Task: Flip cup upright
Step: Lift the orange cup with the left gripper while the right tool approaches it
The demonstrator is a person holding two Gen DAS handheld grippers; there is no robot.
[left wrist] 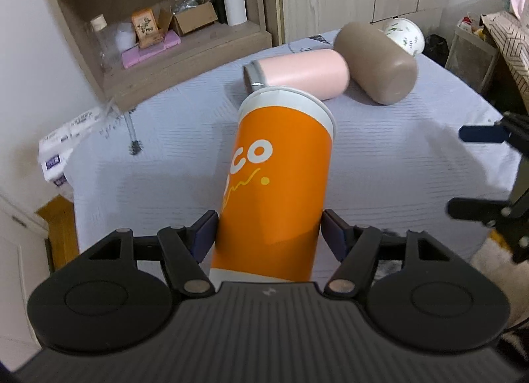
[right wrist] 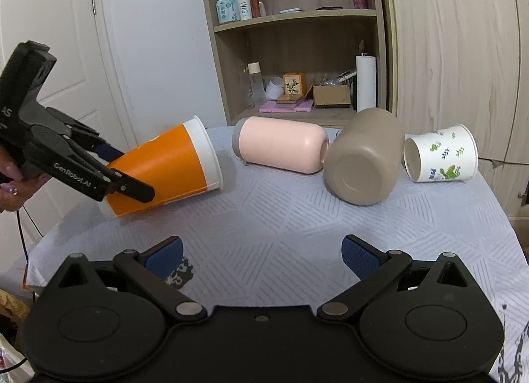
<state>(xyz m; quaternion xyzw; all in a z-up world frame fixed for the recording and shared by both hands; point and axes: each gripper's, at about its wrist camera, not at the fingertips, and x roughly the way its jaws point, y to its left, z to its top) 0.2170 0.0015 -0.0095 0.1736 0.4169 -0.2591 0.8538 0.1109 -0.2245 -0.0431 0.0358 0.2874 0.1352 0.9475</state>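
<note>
Left tongs (left wrist: 267,234) clamped across orange cup (left wrist: 281,178) near base – likely grip low so rim can swing up; cup tilted, rim toward 12 o'clock, lifted off tabletop (right wrist: 264,217). Right tongs (right wrist: 263,259) apart, idle, holding nothing. Beyond, 1 o'clock: pink cup (right wrist: 281,145), brown cup (right wrist: 363,164), floral cup (right wrist: 443,158) on sides. Open cloth in front – room to set down; left edge close.

A worktop (right wrist: 297,234) under pale patterned cloth. Behind it, wooden shelves (right wrist: 294,16) hold bottles, a small cardboard box (right wrist: 331,96) and possibly a paper roll (right wrist: 366,82).
</note>
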